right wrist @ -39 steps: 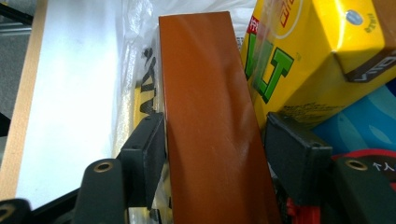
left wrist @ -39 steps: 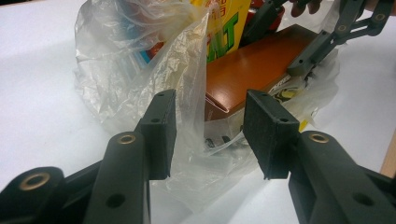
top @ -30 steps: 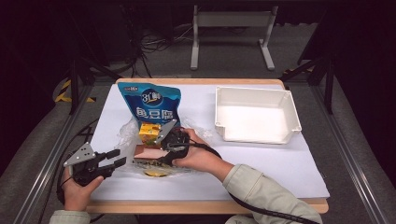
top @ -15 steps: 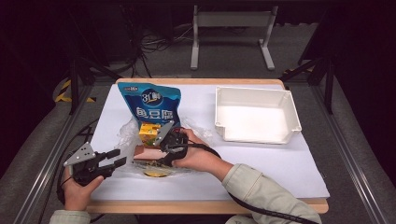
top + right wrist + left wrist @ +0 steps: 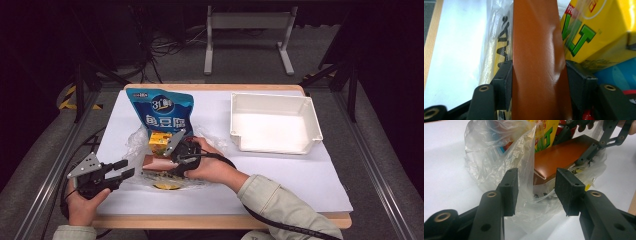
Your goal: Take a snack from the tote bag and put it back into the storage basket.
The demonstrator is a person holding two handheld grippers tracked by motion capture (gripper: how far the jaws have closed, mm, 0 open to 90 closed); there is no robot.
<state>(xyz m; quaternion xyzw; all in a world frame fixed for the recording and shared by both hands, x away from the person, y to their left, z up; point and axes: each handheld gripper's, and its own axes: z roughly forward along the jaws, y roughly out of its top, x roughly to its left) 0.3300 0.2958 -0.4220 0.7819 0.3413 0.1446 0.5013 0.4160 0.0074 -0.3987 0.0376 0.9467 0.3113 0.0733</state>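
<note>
White paper covers the table (image 5: 300, 175), with a white tray (image 5: 274, 122) at the far right and a blue snack bag (image 5: 161, 111) at the far left. Near that bag lies a crumpled clear plastic bag (image 5: 137, 145) holding a yellow carton (image 5: 160, 140) and a flat brown box (image 5: 157, 163).

As I judge it, the step in hand is drawing the brown box out of the plastic bag. The right gripper (image 5: 175, 167) has its jaws clenched on the box's two long sides; in the right gripper view the brown face runs straight up between the pads. The left gripper (image 5: 125, 170) sits just to the left, jaws released and apart, facing the bag's rumpled mouth without pinching any film.

Next, the left gripper likely needs to close on the loose plastic and hold it down while the right slides the box free, and then perhaps carries it toward the tray.

Against the earlier frames little differs: the right hand has kept its place, and the left gripper has edged slightly nearer the bag.
</note>
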